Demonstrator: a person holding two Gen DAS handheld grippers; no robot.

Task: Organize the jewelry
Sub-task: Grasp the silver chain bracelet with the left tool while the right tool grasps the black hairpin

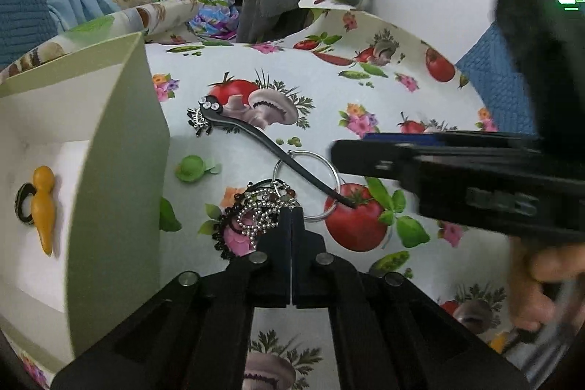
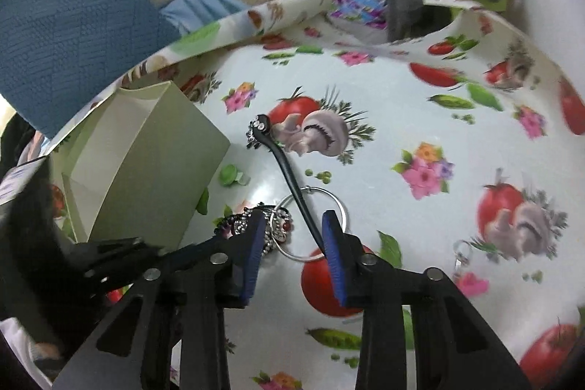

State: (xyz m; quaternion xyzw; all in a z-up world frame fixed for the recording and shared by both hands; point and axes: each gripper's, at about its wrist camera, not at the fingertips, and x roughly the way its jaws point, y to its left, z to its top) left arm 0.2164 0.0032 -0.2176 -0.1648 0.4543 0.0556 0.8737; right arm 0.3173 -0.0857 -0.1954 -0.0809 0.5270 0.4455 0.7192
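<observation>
The right gripper (image 2: pixel 294 236), jaws apart and empty, should straddle the hair stick (image 2: pixel 292 178) beside the box (image 2: pixel 153 163); the left gripper (image 1: pixel 291 212) is closed, apparently empty.

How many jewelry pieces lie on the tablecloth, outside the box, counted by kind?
Black hair stick: 1
Silver ring hoop: 1
Bead chain bundle: 1 (tangled; separate pieces cannot be told)
Small clasp piece: 1
Total: 4

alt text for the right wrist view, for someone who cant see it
The right hand-held gripper hangs open over a black hair stick lying across a silver ring, beside a heap of bead chains. They rest on a tablecloth printed with tomatoes and mushrooms, with an open pale green box to the left.
</observation>
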